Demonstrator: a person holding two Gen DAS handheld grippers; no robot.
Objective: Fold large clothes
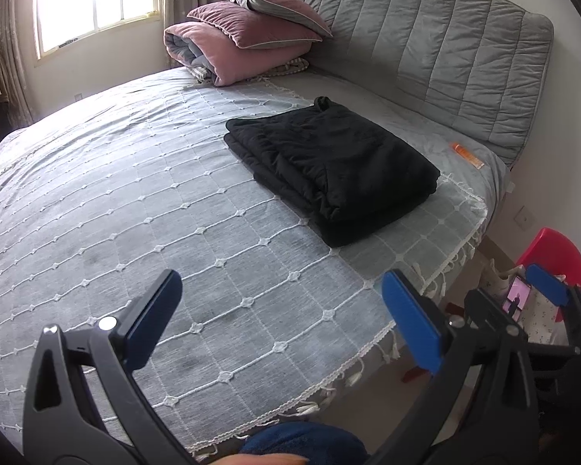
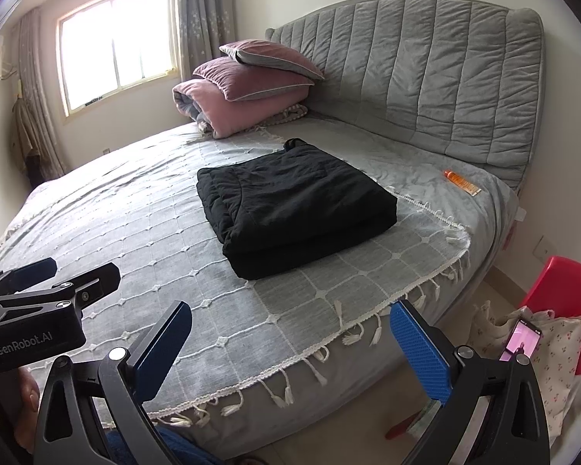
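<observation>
Both grippers are held with jaws apart and empty: the left gripper (image 1: 282, 317) low in its frame over the bedspread, the right gripper (image 2: 290, 348) low in its frame above the fringed edge. The garment (image 1: 329, 170), at centre right of the left view, lies as a thick, squared black stack, well apart from both. The fold looks finished; if tidying is wanted, loose layers should be pressed flat from above, not pinched. The fabric seems padded and matte; the bedspread (image 1: 135, 213) is grey, woven, gridded with white knotted cord.
</observation>
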